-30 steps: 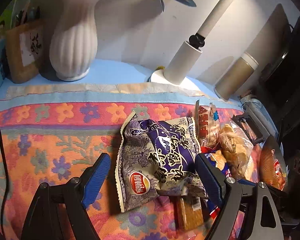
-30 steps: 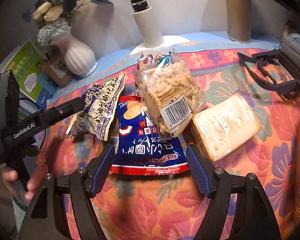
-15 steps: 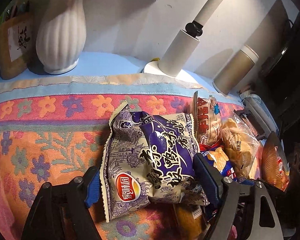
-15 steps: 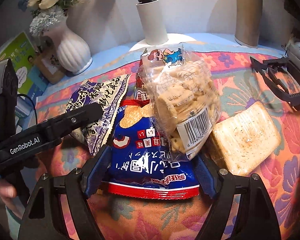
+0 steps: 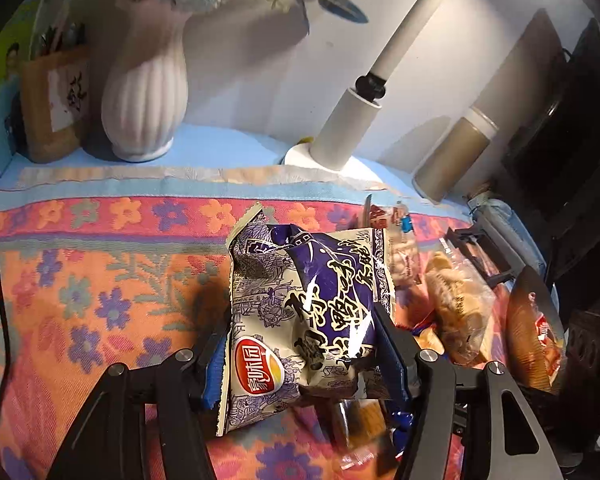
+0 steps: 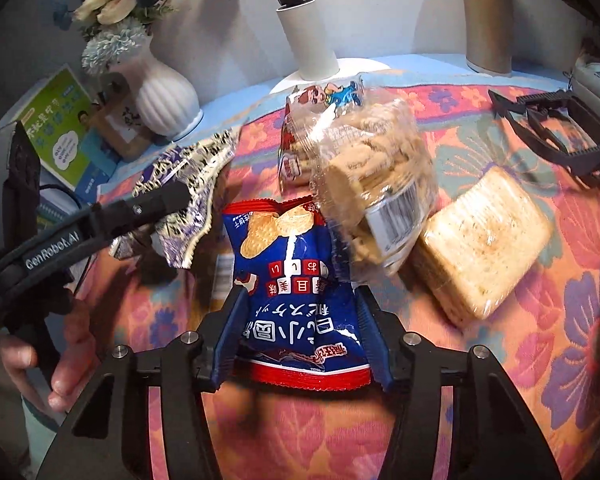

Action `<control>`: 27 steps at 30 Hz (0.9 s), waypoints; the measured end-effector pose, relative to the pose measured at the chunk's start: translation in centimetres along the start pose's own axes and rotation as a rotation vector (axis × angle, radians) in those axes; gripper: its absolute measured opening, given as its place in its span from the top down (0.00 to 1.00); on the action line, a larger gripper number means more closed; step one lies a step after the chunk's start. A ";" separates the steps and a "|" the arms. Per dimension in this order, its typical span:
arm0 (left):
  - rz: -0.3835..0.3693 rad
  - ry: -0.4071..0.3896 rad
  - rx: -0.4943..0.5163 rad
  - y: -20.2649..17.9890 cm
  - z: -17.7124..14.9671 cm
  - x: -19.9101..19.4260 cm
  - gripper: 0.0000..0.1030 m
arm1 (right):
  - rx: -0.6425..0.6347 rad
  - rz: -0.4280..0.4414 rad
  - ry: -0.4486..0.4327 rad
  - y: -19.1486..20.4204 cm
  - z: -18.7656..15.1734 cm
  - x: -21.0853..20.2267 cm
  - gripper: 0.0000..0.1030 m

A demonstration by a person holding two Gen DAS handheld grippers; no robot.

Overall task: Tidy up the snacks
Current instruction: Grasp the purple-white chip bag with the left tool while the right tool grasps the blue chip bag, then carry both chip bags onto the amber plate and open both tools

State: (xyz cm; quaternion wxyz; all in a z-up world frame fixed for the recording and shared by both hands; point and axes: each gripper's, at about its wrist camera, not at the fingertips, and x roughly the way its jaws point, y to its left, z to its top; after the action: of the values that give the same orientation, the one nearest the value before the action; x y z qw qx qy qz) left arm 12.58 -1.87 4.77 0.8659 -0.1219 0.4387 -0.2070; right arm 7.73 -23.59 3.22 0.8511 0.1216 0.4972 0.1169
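My left gripper (image 5: pixel 304 360) is shut on a purple-and-cream chip bag (image 5: pixel 304 320), lifted off the flowered cloth; the same bag (image 6: pixel 188 184) shows at the left of the right wrist view. My right gripper (image 6: pixel 300 332) is shut on a blue-and-red cracker bag (image 6: pixel 292 280), raised and tilted. A clear bag of small biscuits (image 6: pixel 372 184) leans on its upper right. A wrapped block of square crackers (image 6: pixel 484 240) lies to the right. An orange snack bag (image 5: pixel 532 336) sits at the far right of the left wrist view.
A white ribbed vase (image 5: pixel 144 96), a white lamp base (image 5: pixel 352 132) and a tan cylinder (image 5: pixel 452 156) stand along the back wall. A black folding stand (image 6: pixel 556 132) lies at the right. Books and a brown box (image 6: pixel 116 132) sit left.
Both grippers moved in around their bags and closed. The left one now holds the purple chip bag up; the right one has raised the blue cracker bag, tipping the biscuit bag.
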 end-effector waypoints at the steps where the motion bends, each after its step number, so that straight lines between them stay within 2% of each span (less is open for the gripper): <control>1: -0.002 -0.004 0.003 0.0 -0.1 -0.4 0.42 | -0.001 0.006 0.006 0.1 -0.4 -0.2 0.50; 6: -0.010 -0.024 0.007 -0.5 -0.8 -2.8 0.42 | -0.003 0.037 0.040 0.2 -2.9 -1.6 0.50; 12: -0.042 -0.033 -0.001 -1.4 -1.6 -4.5 0.42 | -0.034 0.033 0.049 0.6 -6.3 -3.9 0.52; 19: -0.061 -0.040 0.050 -4.3 -2.7 -5.9 0.42 | -0.054 0.011 0.028 0.7 -9.1 -6.2 0.56; 27: -0.073 -0.048 0.124 -8.7 -2.9 -6.6 0.42 | -0.023 0.020 -0.028 -1.1 -10.2 -9.3 0.58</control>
State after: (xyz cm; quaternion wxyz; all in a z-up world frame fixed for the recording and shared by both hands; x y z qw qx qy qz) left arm 4.49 -6.56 11.18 0.8740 -0.0887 0.3995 -0.2622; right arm -5.55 -26.66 5.61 0.8582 0.1183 0.4825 0.1293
